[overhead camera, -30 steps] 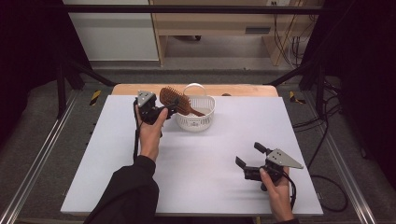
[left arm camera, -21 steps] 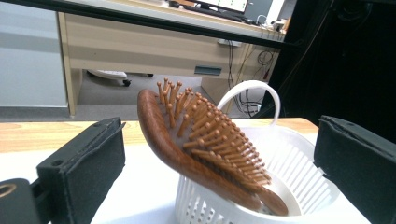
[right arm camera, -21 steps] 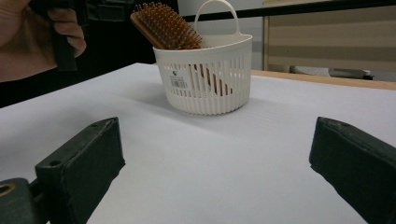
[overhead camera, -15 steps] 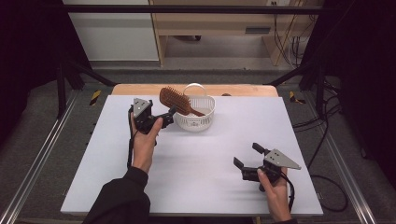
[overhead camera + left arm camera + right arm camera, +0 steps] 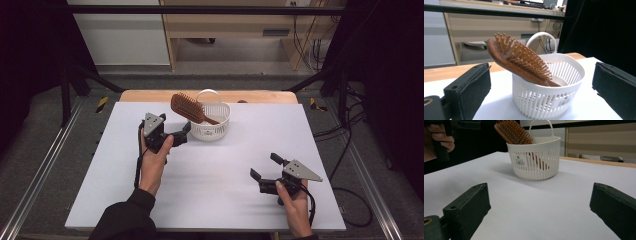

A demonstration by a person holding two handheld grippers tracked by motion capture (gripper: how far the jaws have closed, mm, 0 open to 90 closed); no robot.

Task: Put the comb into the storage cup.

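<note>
My left gripper [image 5: 183,136], jaws spread, sits just left of the white basket [image 5: 210,130] holding the wooden hairbrush [image 5: 188,107] at upper centre, my right gripper [image 5: 265,167] gapes over bare table [image 5: 210,180] lower right, whose view shows the basket's label [image 5: 519,160].

We note the left gripper [image 5: 184,135] has let go of the hairbrush [image 5: 189,108] (now propped in the basket [image 5: 211,129]) and drawn back, jaws parted, beside it.
</note>
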